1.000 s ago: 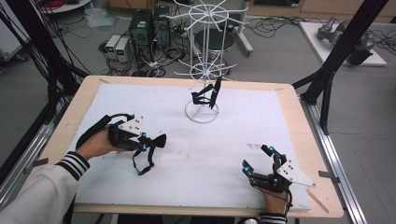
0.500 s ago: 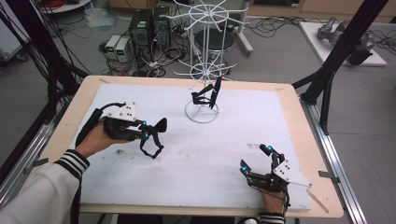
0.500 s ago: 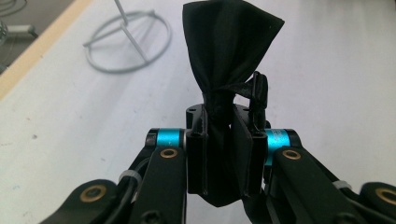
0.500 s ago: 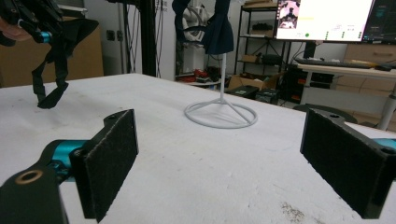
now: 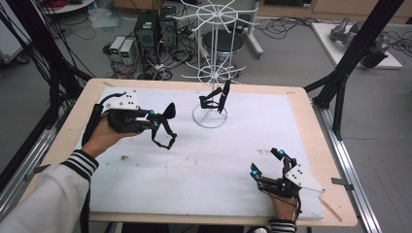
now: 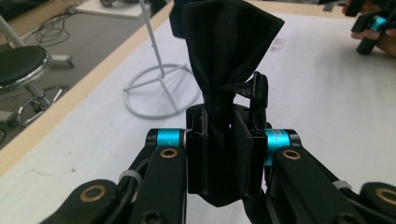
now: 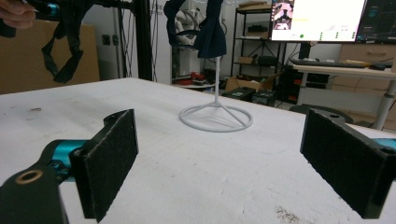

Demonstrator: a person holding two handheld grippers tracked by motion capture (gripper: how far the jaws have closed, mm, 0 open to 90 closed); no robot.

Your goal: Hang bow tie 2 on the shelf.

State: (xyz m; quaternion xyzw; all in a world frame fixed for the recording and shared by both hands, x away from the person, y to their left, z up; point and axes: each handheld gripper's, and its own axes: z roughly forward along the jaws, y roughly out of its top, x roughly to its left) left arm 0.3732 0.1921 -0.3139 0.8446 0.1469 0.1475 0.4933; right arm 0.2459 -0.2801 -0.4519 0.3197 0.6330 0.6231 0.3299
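Left tool clenched on black bow tie, now lifted clear of desk versus a second ago, strap dangling. Right tool released, resting low. Likely next: carry to white rack.

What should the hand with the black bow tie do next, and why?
Probably carry it toward the white rack. The left gripper is shut on the bow tie, held above the table, and another bow tie hangs there already.
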